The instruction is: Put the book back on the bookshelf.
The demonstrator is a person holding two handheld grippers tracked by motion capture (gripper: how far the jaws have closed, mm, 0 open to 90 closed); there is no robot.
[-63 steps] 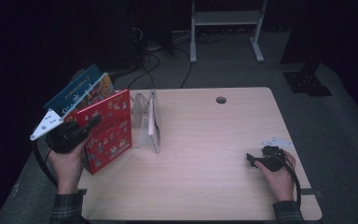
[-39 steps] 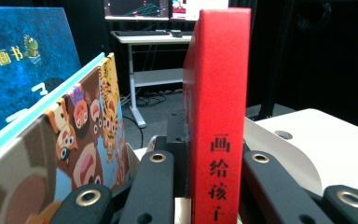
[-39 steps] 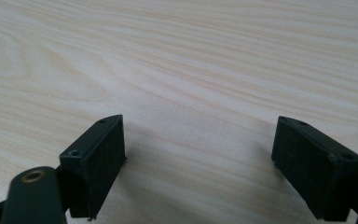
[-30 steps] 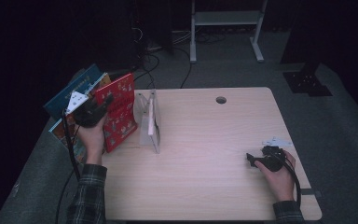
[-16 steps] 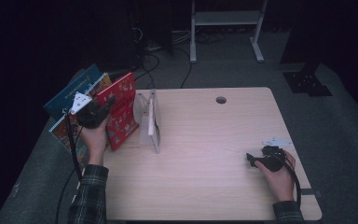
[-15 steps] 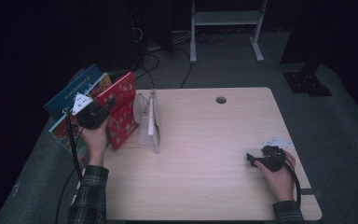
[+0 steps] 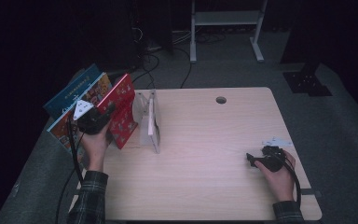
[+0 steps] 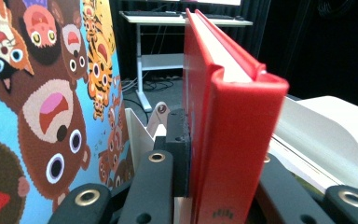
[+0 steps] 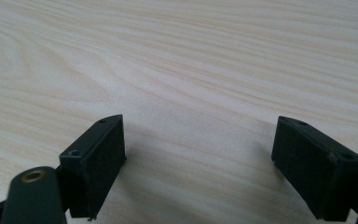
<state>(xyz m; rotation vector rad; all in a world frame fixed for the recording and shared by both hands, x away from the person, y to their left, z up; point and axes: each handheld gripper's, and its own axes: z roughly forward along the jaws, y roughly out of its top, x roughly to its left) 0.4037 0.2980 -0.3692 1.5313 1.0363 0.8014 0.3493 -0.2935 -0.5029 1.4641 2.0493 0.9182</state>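
Red book clamped in the left gripper, white stand just to its right

The left gripper (image 7: 103, 115) holds the red book (image 7: 121, 112) upright by its spine at the surface's (image 7: 205, 158) left edge, long side tilted, picture books (image 7: 74, 100) behind it. The white stand (image 7: 150, 122) sits just beside it toward the middle. The right gripper (image 9: 198, 163) rests wide and empty, well apart.

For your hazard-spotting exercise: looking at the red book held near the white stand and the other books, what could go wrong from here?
1. The left gripper clamps the red book by a narrow strip near its spine, so the book may pivot or slip.
2. The white book stand sits close beside it; a swing could knock the stand over.
3. The illustrated books lean at the table edge and might slide off if bumped.
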